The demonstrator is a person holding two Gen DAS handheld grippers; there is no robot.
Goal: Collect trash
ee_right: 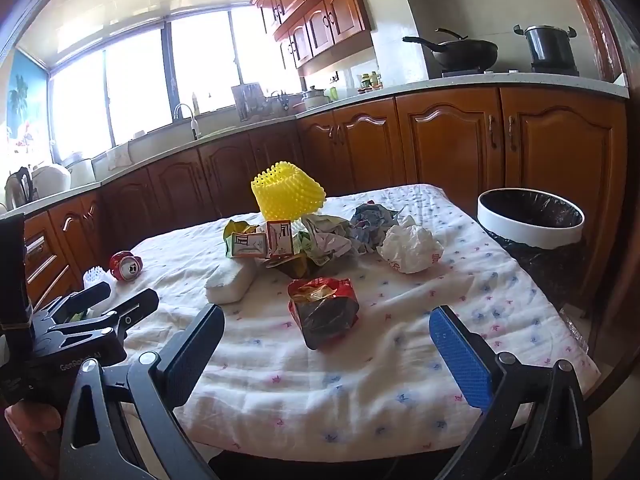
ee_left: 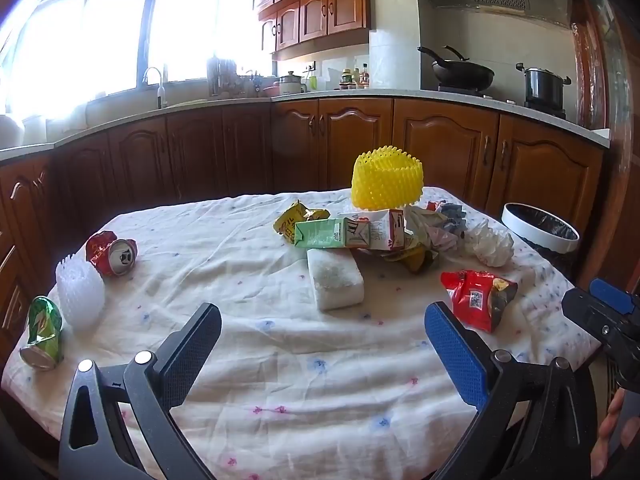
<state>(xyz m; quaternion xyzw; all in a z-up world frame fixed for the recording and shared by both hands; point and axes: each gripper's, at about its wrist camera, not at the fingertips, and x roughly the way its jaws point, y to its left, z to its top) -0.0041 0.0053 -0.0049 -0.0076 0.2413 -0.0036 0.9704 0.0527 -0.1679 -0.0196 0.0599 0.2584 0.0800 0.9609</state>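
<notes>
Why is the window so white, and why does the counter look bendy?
Left wrist view: sunlight floods the window, washing out the tap and the counter bows because of the fisheye lens. Right wrist view: the window glares less, the counter still curves, and corners go dark.

left hand-held gripper (ee_left: 322, 332): jaws wide, empty | right hand-held gripper (ee_right: 326, 336): jaws wide, empty

Two crushed drink cans lie on the cloth, one red (ee_left: 112, 258) and one green (ee_left: 42, 334); two foam fruit nets, yellow (ee_left: 386, 178) and white (ee_left: 80, 294); two drink cartons, green (ee_left: 330, 233) and white-and-red (ee_left: 390, 232); one white-rimmed bin (ee_left: 540, 226).
</notes>
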